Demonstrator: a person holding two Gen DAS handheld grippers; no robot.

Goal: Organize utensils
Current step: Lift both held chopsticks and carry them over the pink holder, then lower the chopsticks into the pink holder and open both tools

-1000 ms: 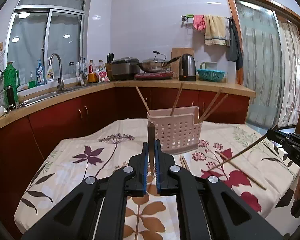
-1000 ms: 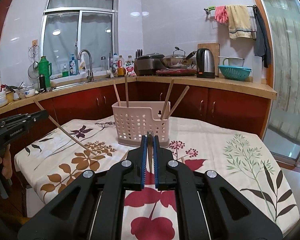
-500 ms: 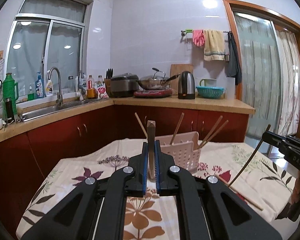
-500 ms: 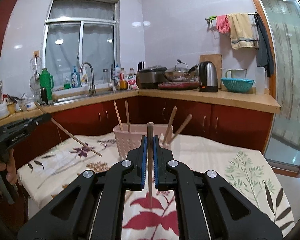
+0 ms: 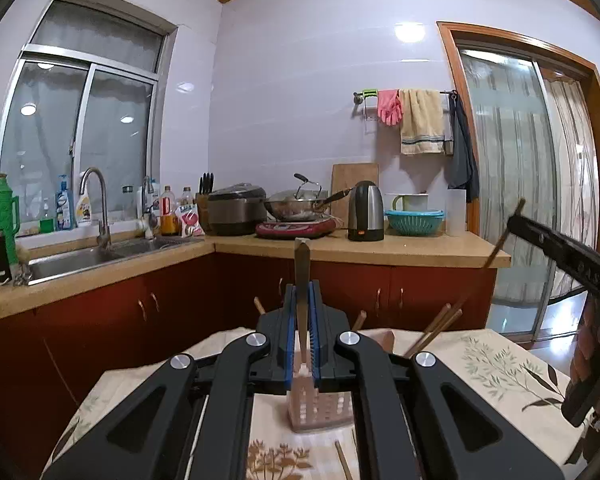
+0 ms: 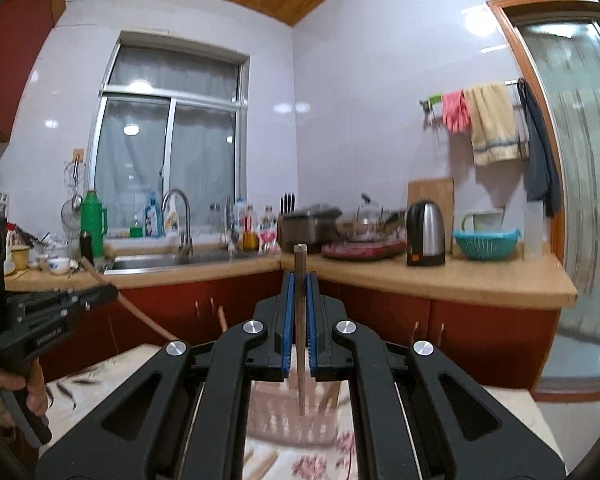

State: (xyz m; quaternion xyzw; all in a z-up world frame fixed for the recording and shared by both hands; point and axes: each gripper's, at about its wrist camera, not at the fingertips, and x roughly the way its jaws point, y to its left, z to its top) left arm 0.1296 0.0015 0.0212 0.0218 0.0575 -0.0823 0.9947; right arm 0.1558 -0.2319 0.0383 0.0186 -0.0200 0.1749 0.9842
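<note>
The left tongs pinch one upright chopstick; the right tongs pinch another chopstick. Both hang above the pink utensil basket on the table, near centre.

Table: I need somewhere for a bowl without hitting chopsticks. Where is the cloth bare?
Bare: the leaf-print tablecloth right of the pink basket, up to the far edge. Crowded: just before the basket, where a loose chopstick lies, and the basket itself, with chopsticks leaning out.
</note>
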